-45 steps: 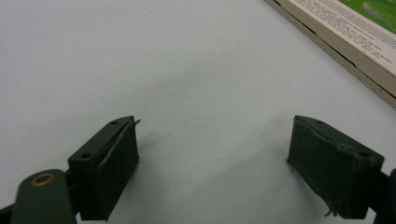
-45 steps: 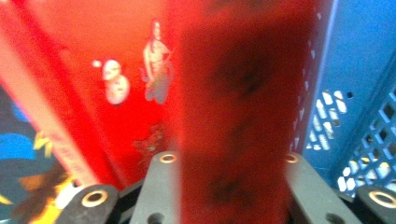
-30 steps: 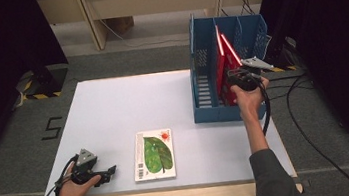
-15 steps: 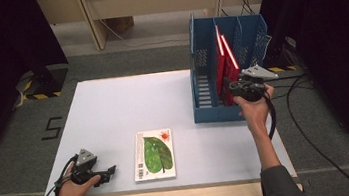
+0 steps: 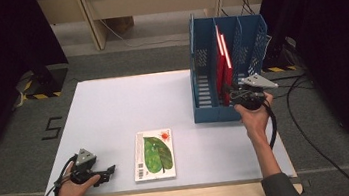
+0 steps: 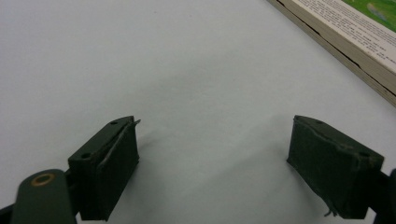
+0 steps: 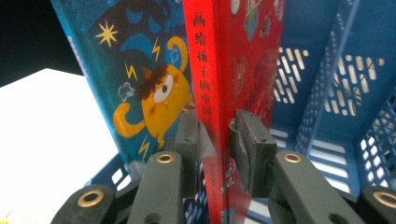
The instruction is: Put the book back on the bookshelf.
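Right gripper view: right tongs have just been closing and now straddle the spine edge of the red book, pads at or nearly on both faces. The book stands upright in the middle slot of the blue file rack at the worktop's far right. To do this step well, I'd confirm a firm pinch low on the spine and keep the book vertical so it clears the dividers and the blue cartoon book beside it. Left tongs wide open, nothing between them, resting on the worktop near the green-leaf book. Hidden: the red book's bottom edge, whether the pads press fully, and the rack floor.
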`<action>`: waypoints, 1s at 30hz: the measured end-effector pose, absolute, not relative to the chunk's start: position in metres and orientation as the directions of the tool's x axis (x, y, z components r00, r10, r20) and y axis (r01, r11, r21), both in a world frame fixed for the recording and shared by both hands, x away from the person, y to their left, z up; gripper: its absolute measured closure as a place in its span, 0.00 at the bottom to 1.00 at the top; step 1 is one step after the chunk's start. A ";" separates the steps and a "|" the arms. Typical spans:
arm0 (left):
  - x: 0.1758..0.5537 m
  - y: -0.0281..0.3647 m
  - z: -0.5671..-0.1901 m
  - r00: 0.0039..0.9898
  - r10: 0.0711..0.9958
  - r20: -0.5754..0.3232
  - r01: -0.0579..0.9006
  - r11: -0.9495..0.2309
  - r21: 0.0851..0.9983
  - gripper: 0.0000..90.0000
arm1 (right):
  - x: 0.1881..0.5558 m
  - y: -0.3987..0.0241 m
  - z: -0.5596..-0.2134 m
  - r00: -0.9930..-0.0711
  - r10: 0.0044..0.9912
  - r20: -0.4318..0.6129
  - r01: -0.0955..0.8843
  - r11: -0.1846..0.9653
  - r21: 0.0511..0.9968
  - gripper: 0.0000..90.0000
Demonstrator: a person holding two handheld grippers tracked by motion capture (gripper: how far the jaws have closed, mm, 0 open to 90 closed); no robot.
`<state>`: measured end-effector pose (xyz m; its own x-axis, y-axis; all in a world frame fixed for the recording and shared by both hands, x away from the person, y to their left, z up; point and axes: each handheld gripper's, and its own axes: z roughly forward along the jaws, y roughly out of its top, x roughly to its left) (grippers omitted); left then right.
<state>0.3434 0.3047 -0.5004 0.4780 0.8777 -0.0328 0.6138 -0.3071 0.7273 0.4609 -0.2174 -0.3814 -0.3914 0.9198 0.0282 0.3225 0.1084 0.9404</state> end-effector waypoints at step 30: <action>0.344 0.306 -0.501 0.474 0.880 -0.035 0.614 -0.301 0.729 0.17 | 0.495 -0.217 -0.386 -0.373 0.924 0.080 0.354 0.062 0.933 0.87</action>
<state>0.3435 0.3064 -0.5009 0.4739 0.8799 -0.0353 0.6140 -0.3014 0.7295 0.4948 -0.2173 -0.3858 -0.3733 0.9243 0.0801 0.3542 0.0622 0.9331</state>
